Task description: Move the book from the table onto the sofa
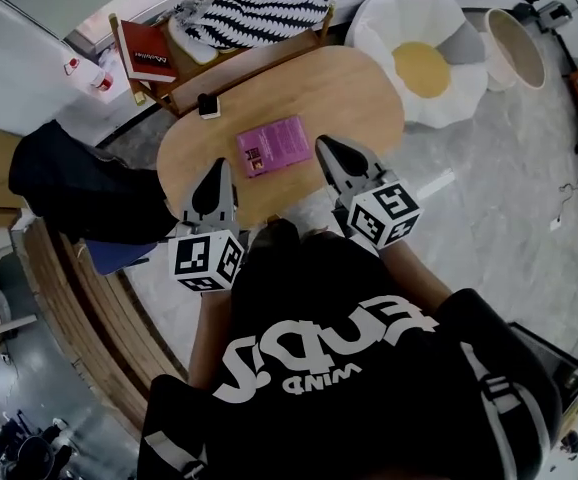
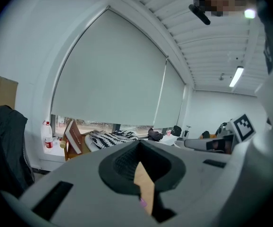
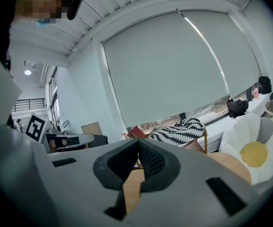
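The pink book lies flat on the tabletop; left gripper and right gripper flank it, both closed, empty. Probably thin, light, stiff: pinch a long edge

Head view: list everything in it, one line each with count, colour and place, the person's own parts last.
table: one, light wood, centre.
pink book: one, pink, flat on the table, untouched.
phone: one, dark, table's far left edge.
red book: one, red, beyond the table, upper left.
striped blanket: one, black and white, top.
egg cushion: one, white with yellow centre, right of the table.
jacket: one, black, left of the table.
tub: one, beige, top right.
left hand-held gripper: one, grey-black, shut, empty, table's near edge.
right hand-held gripper: one, grey-black, shut, empty, right of the book.
shirt: one, black, white print, bottom.
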A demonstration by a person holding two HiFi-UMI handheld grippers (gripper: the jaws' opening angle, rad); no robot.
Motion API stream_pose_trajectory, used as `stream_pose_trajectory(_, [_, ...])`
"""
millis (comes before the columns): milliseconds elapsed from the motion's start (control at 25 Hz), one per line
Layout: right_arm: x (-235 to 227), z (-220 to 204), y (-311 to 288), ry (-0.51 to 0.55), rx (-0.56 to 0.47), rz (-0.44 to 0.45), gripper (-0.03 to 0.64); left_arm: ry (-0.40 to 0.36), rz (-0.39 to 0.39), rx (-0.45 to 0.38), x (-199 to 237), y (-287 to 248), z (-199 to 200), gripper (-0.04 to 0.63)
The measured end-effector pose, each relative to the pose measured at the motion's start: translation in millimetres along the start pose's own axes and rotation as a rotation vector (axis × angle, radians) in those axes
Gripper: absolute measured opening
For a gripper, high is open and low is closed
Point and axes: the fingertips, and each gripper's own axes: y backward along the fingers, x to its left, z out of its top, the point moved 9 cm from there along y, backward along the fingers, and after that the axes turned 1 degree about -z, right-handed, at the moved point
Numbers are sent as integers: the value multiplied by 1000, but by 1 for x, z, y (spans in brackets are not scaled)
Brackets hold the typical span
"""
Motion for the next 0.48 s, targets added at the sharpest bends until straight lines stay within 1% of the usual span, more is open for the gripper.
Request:
stream_pose_trajectory(240, [0,4,-21,-8,2,-50,2,2,-38,9,23,-17,11,8])
stream_pose_trajectory(480, [-7,14,-34,-11,-1,-61,2,11,-43,18,32,-32,18,8])
